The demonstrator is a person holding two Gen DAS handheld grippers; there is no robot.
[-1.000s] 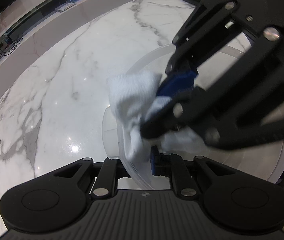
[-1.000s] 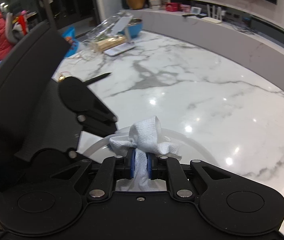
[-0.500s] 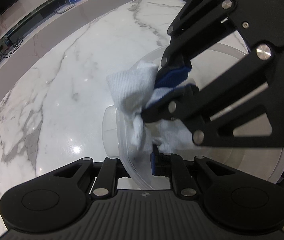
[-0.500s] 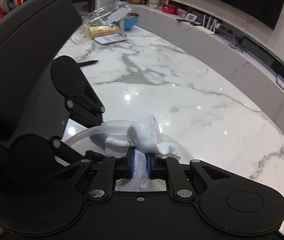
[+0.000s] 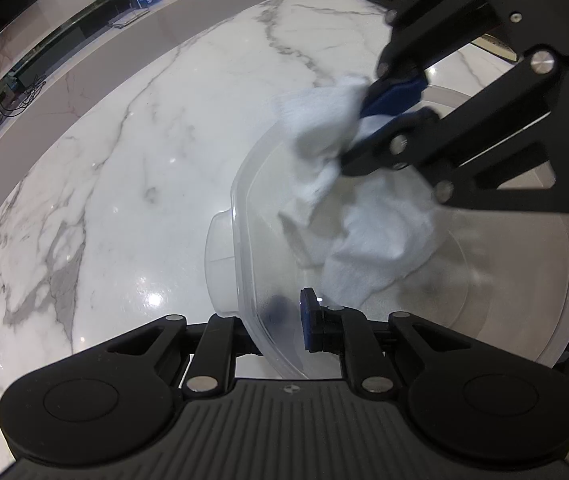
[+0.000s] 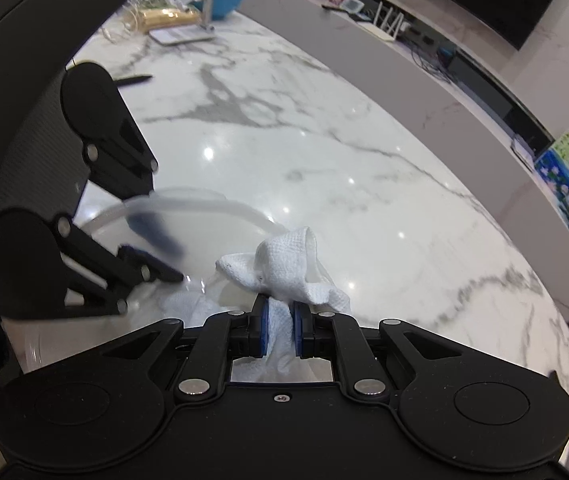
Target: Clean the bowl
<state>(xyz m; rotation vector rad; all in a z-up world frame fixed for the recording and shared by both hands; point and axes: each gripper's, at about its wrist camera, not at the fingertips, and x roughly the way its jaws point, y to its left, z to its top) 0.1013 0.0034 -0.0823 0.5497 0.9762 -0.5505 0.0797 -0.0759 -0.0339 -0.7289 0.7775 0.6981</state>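
Bowl point(image 5: 484, 280) rim clamped in left hand-held gripper point(image 5: 284, 320), right hand-held gripper point(image 6: 280, 328) angled down, tight on cloth point(image 6: 284, 256)

Both tools are matt black plastic. The left gripper point(image 5: 288, 330) has a ribbed grey-black body, two round flat discs at its shoulders, and slim linked bars joined by shiny silver screws. Its fingers point(image 5: 307, 320) end in blue pads. The right gripper point(image 6: 280, 330) is the same build: smooth black housing, round discs, silver screws, one small centre screw, blue pads.
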